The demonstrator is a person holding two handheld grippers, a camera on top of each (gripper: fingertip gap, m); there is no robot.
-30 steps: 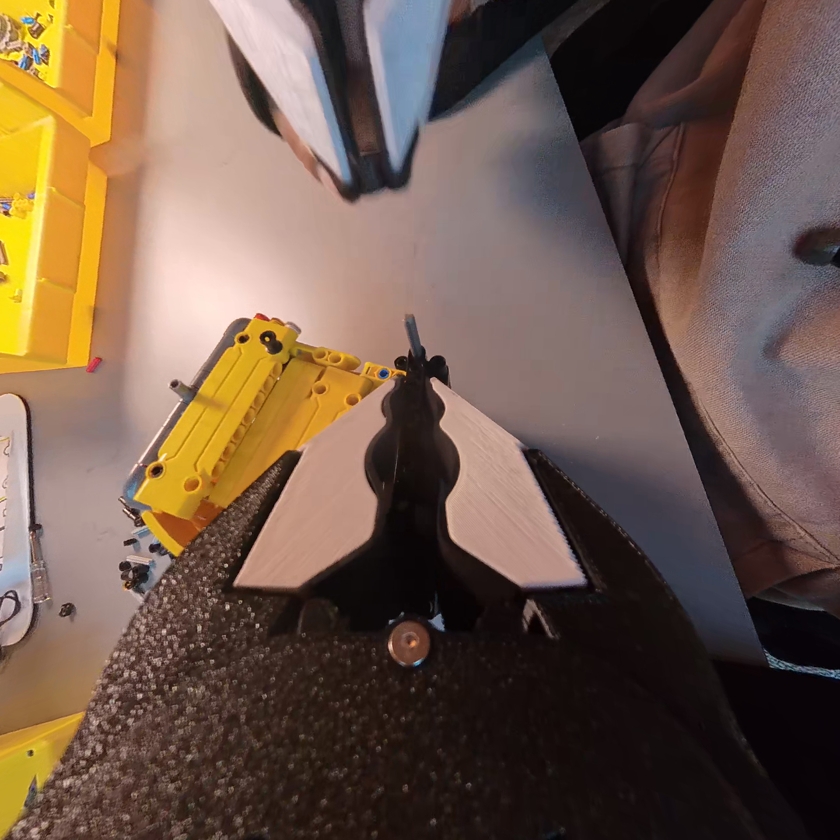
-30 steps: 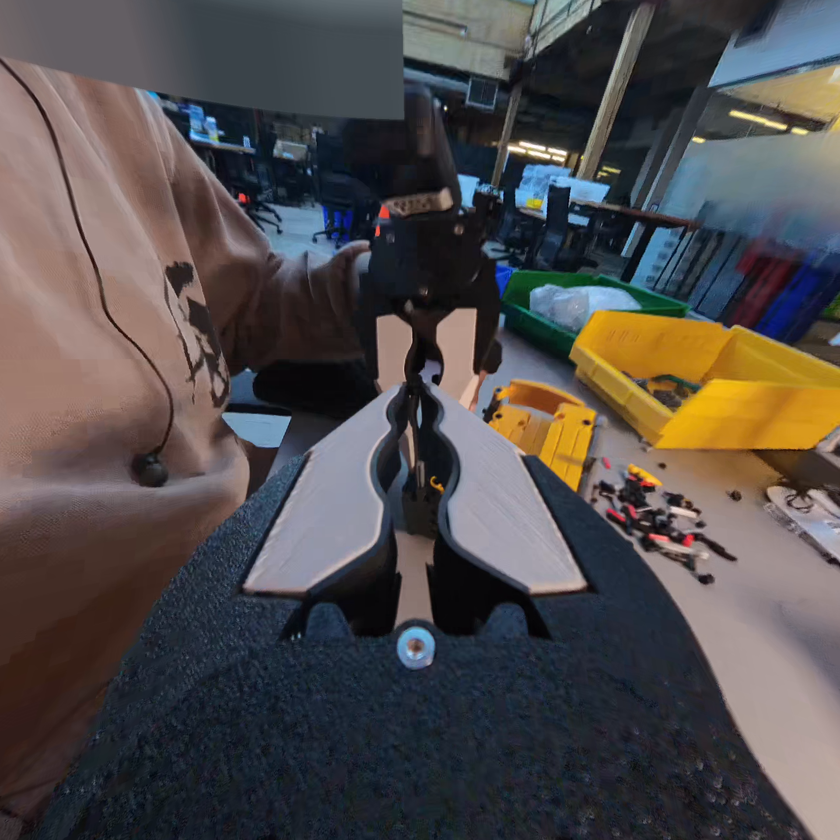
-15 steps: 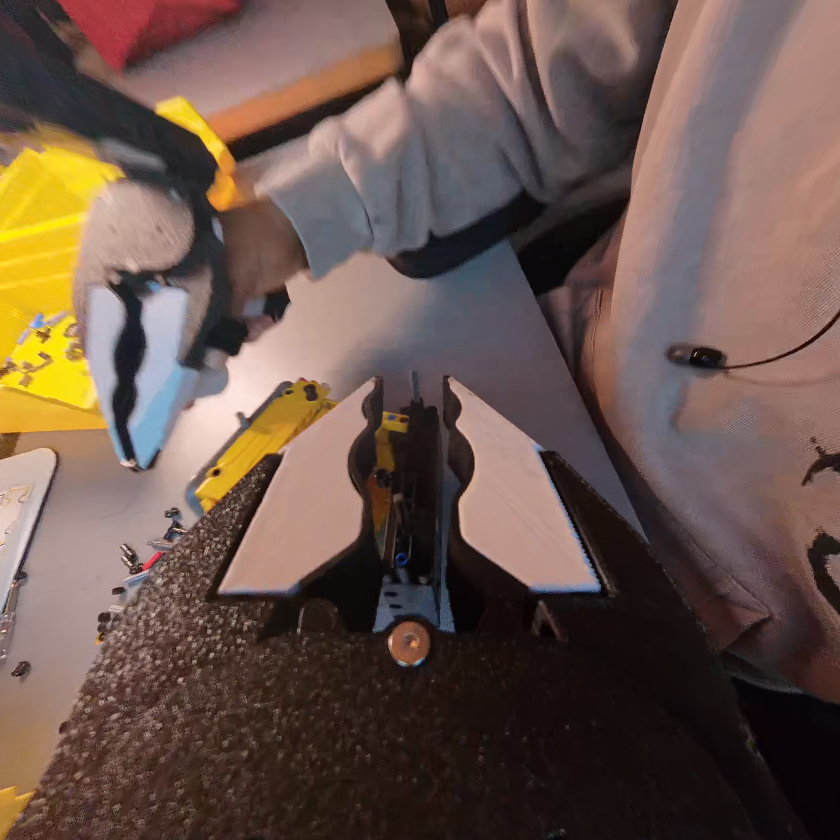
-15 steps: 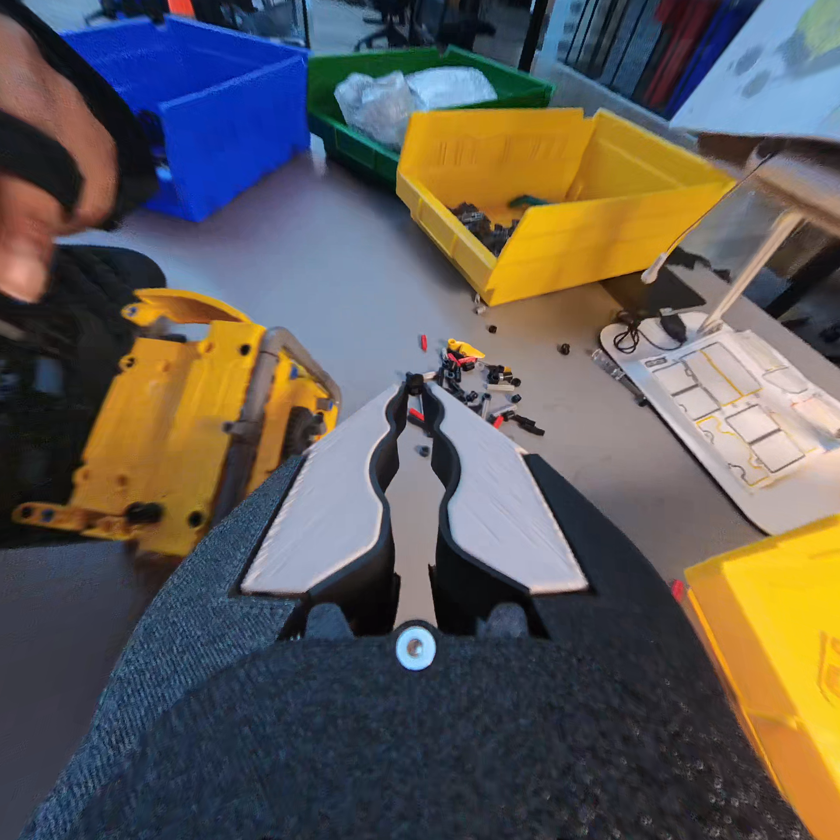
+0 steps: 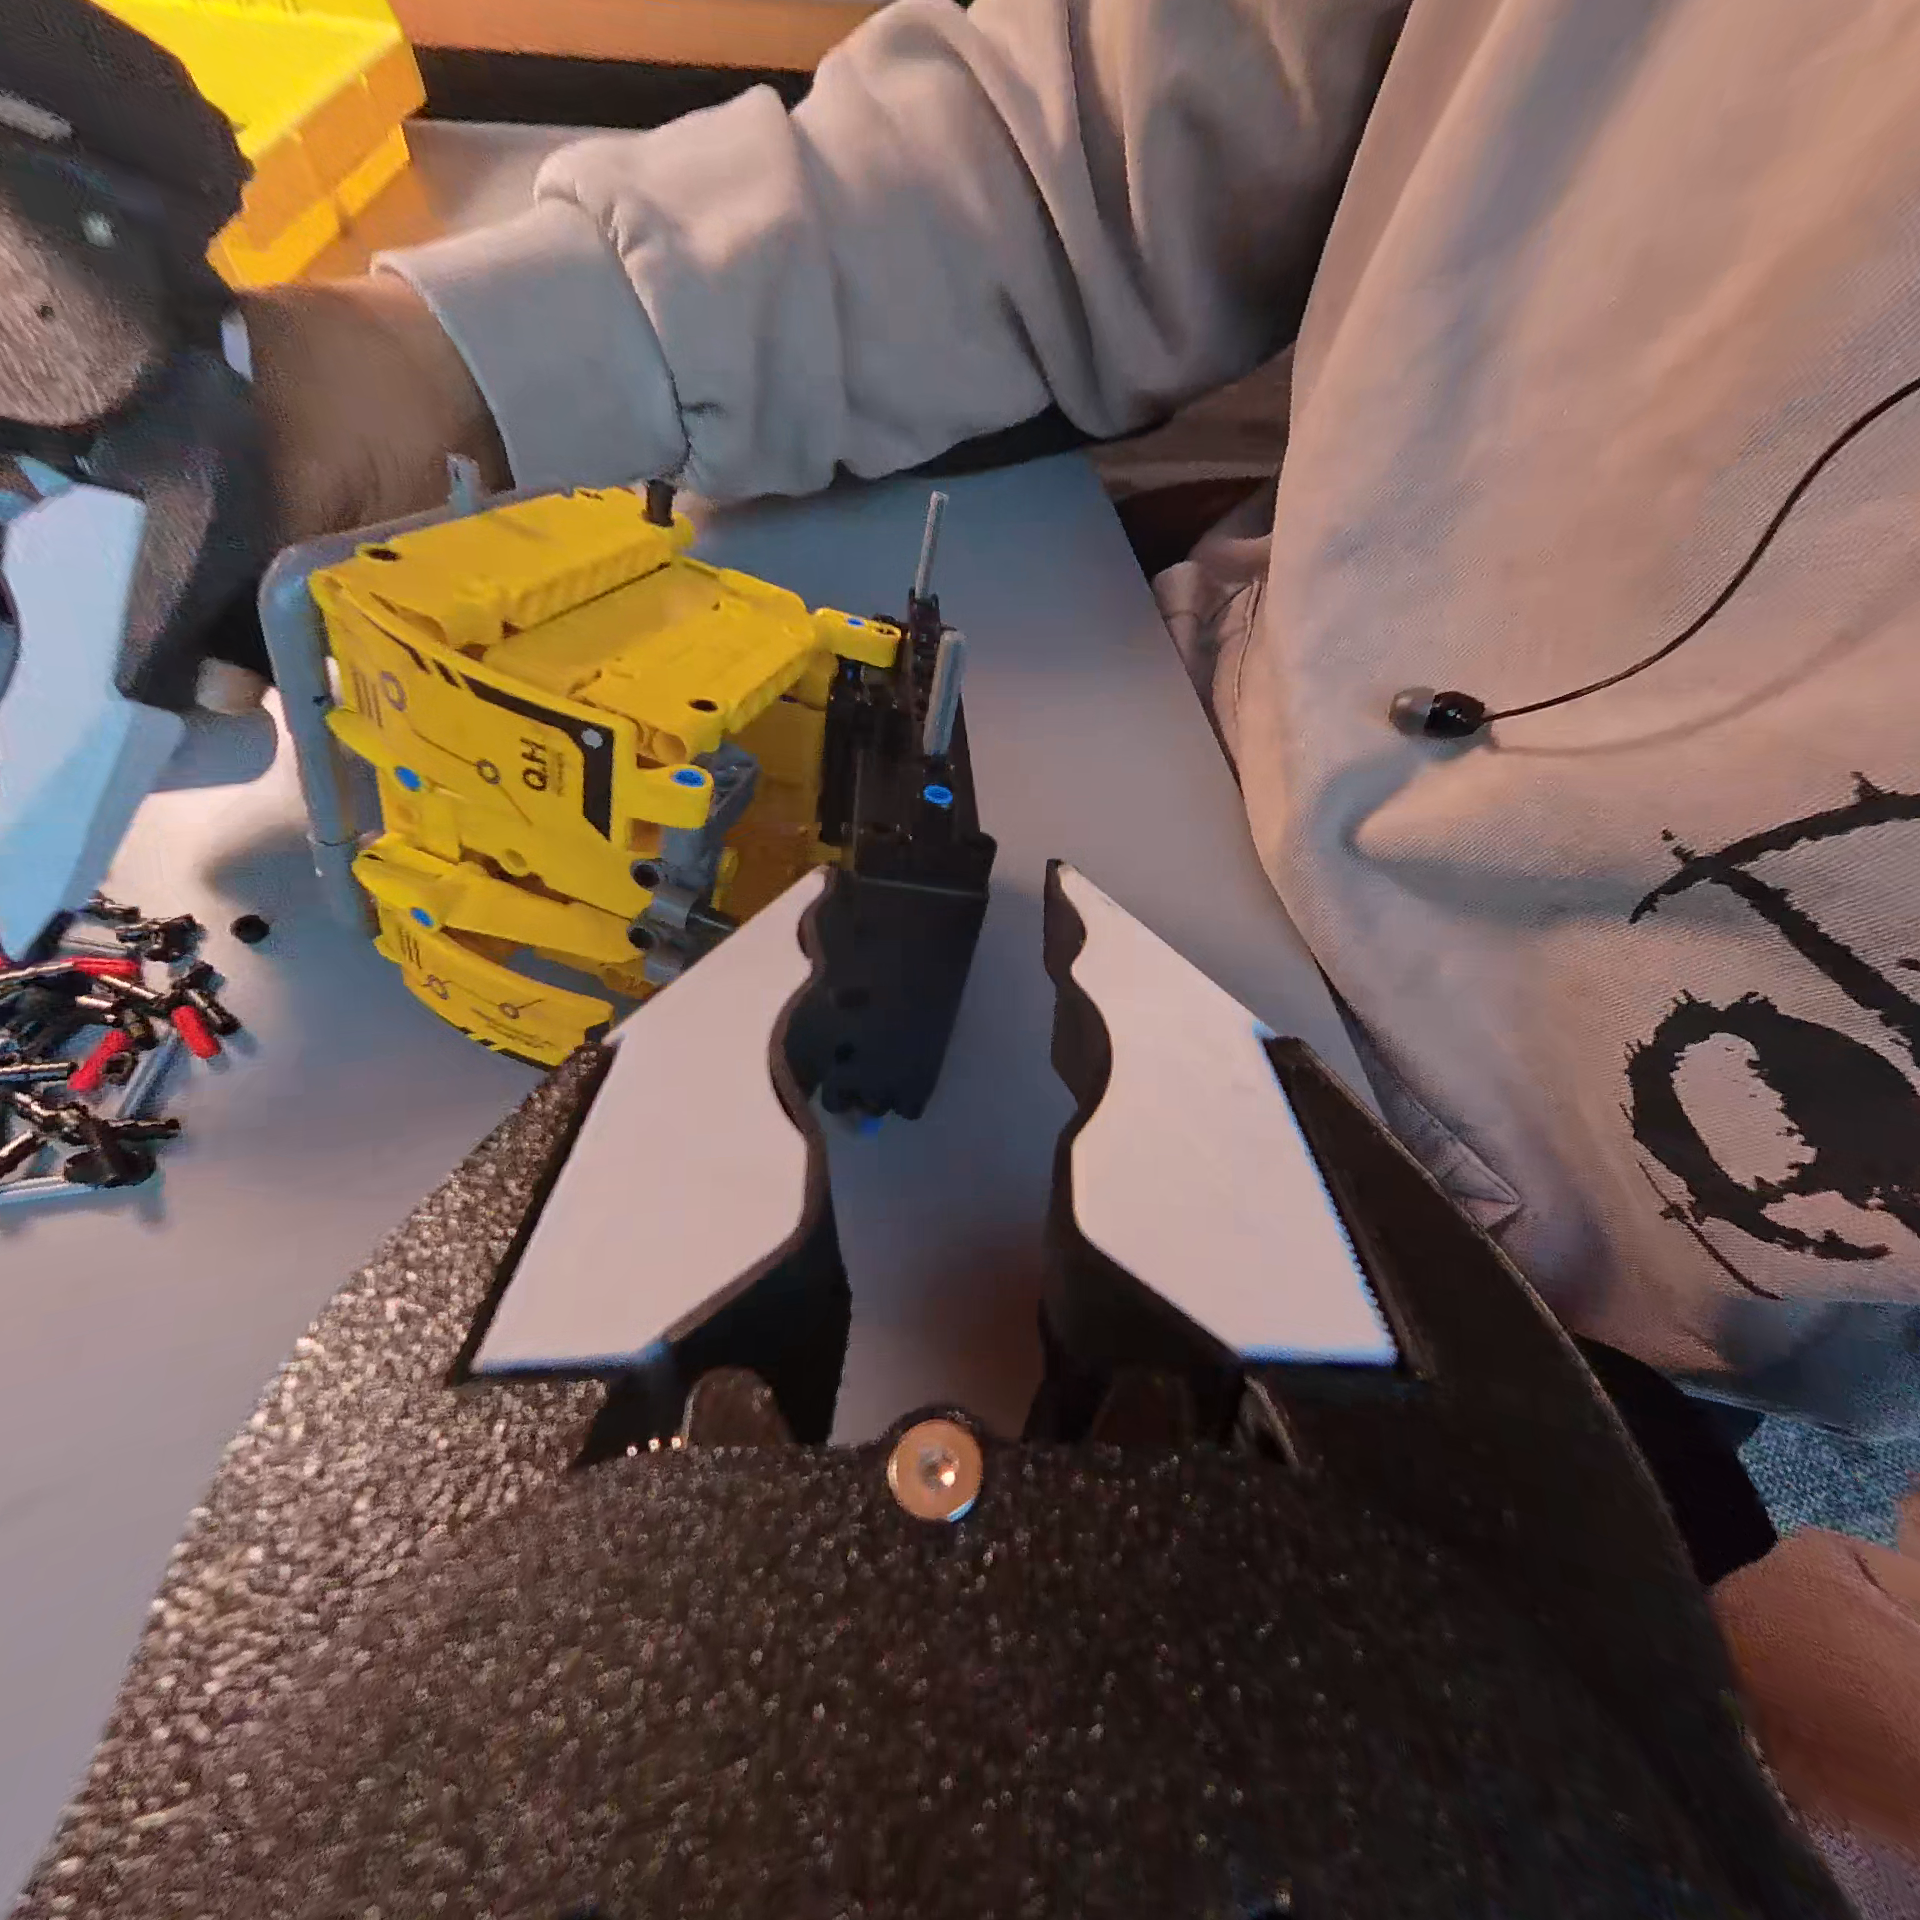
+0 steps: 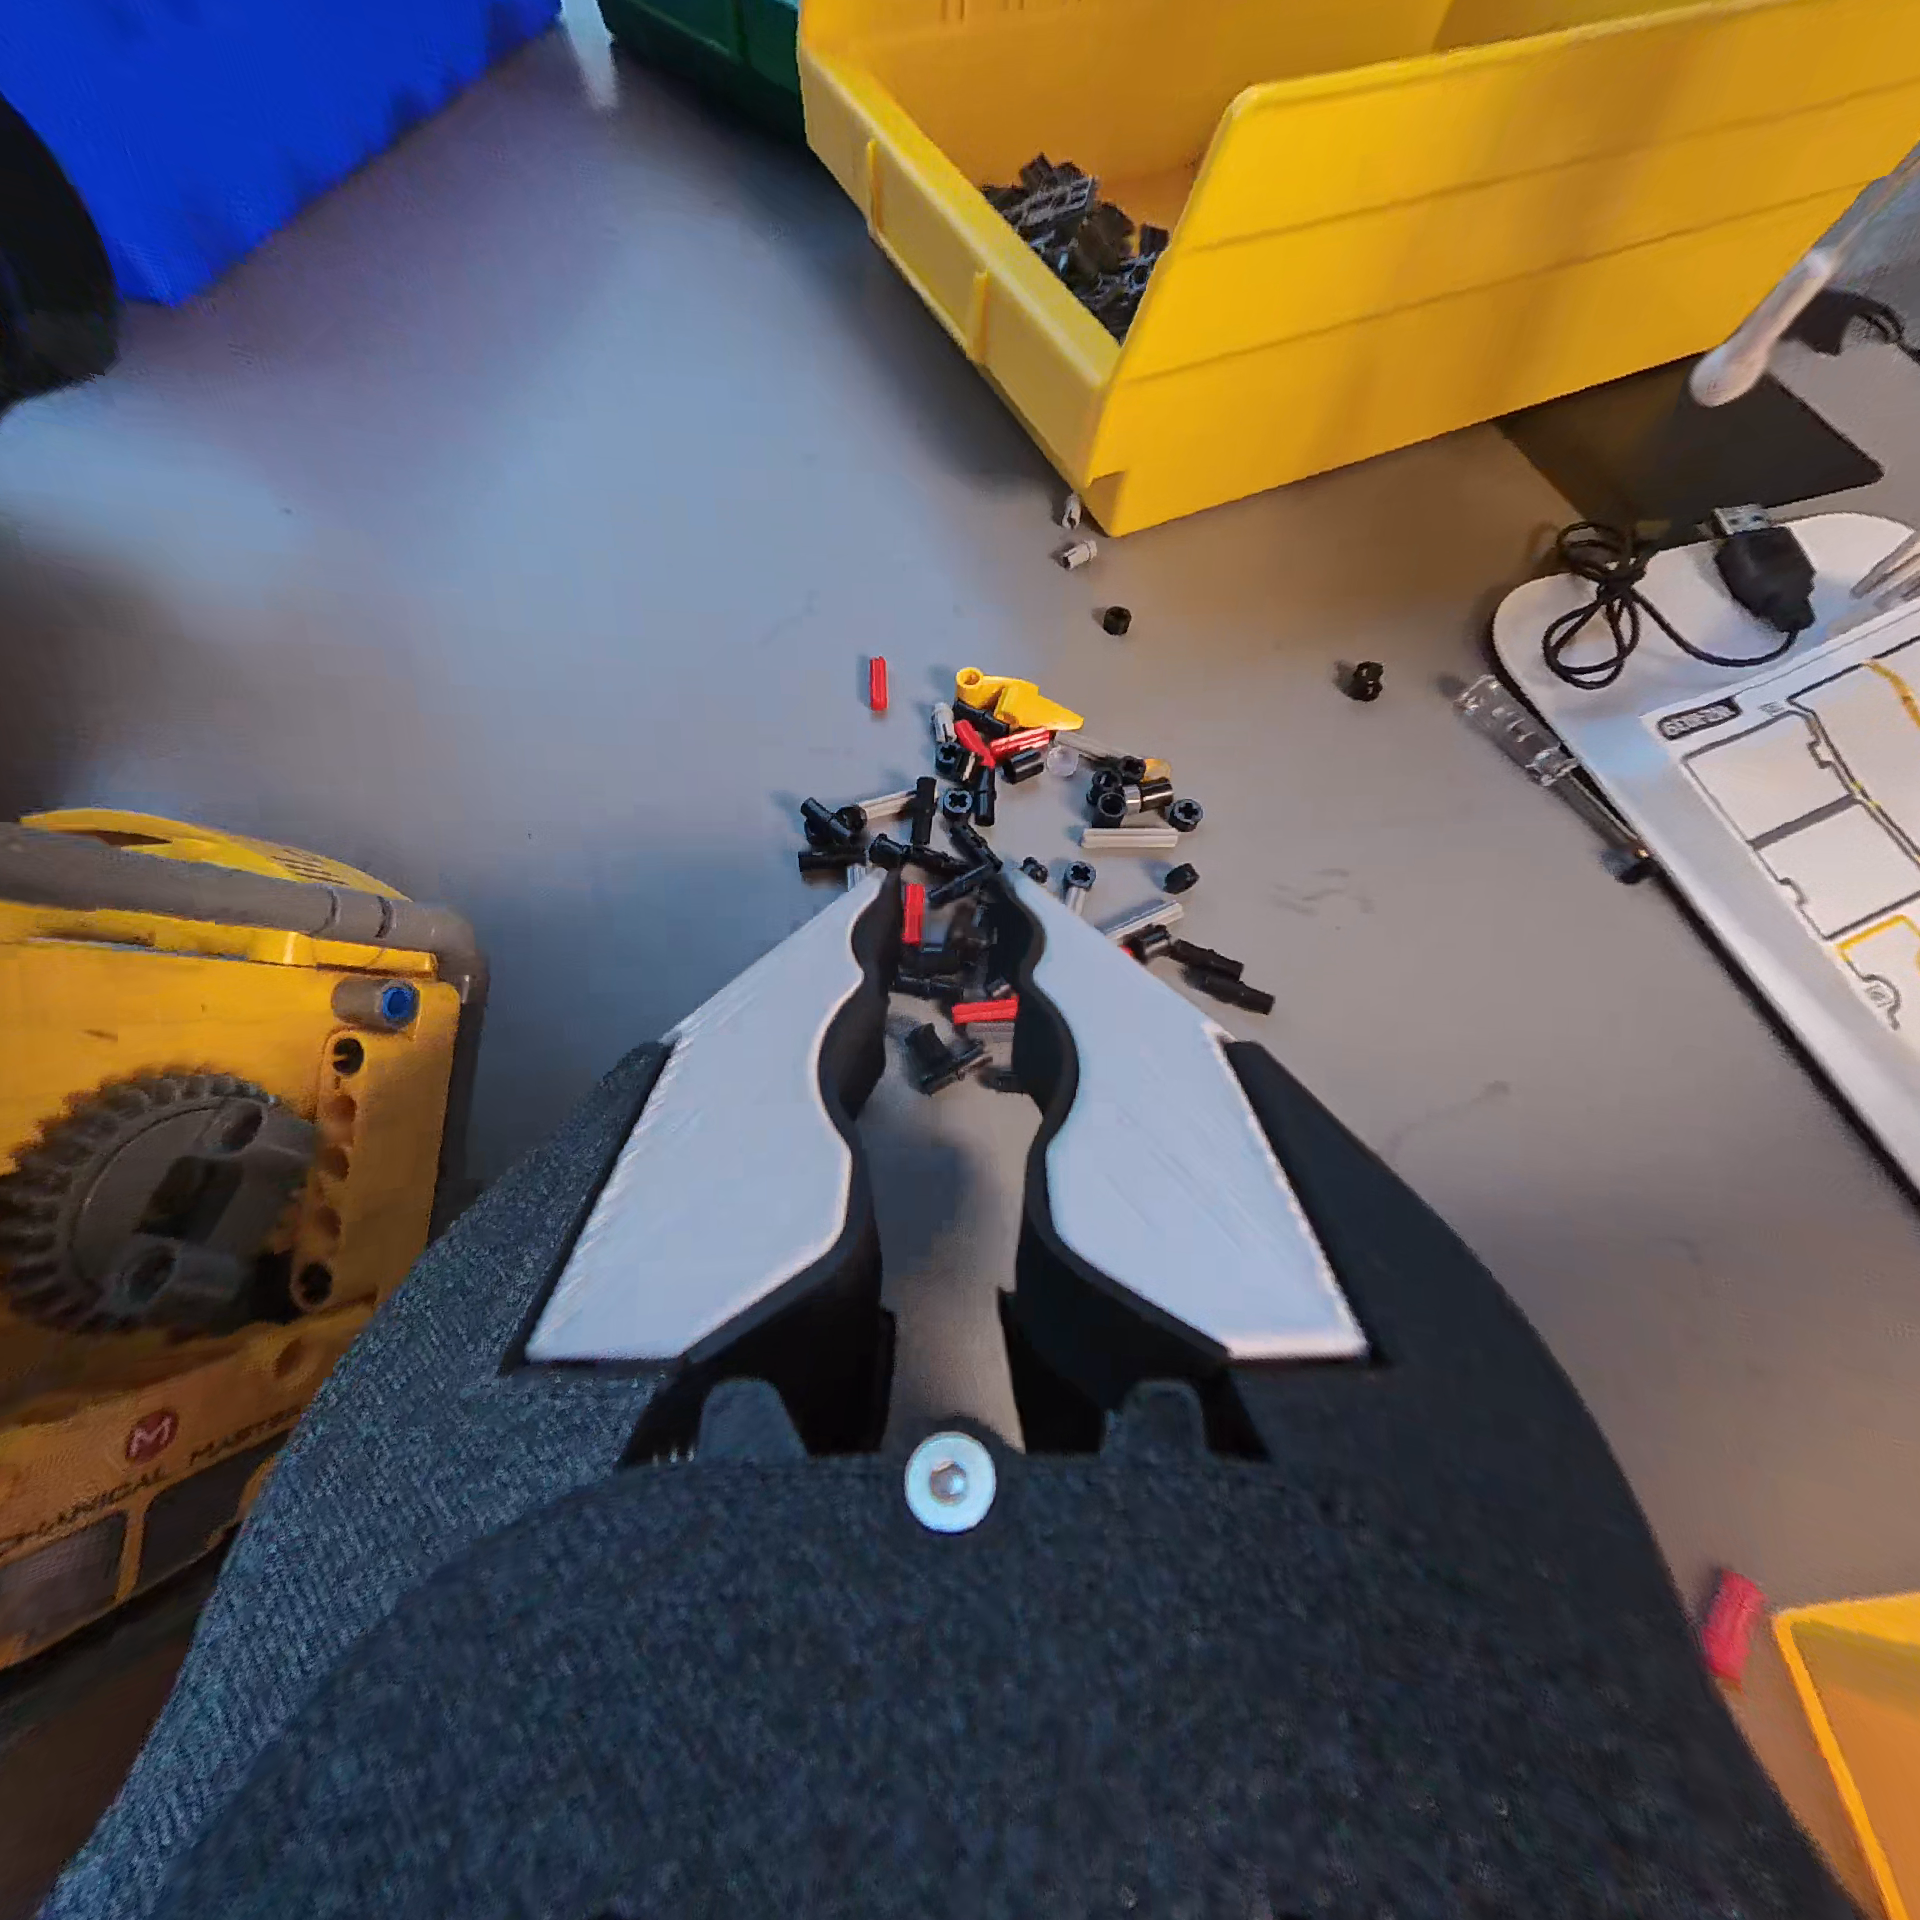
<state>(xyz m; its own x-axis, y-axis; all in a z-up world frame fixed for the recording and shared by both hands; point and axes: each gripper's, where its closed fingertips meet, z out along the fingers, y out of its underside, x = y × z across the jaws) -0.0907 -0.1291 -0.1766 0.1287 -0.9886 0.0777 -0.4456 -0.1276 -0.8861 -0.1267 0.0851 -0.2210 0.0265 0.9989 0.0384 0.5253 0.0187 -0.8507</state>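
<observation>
Fingers of the left gripper (image 5: 940, 883) stand wide apart, empty, the black end of a yellow brick model (image 5: 582, 769) between them on the table (image 5: 312, 1143). Right gripper (image 6: 945, 894) hangs partly open and empty over loose pins (image 6: 987, 821), near a yellow bin (image 6: 1299, 312).

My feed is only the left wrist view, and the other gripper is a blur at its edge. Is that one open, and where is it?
Observer: The right gripper is open, its fingers a little apart, with the tips down at the pile of loose pins.
Operator: What stands beyond that pile?
Observer: A yellow bin with black parts lying in it.
Operator: Does the far side of the yellow model show anything?
Observer: Yes, a dark gear is set into that side of the yellow model.
Operator: And to the right of the pile?
Observer: A white printed sheet lies flat on the table.
</observation>
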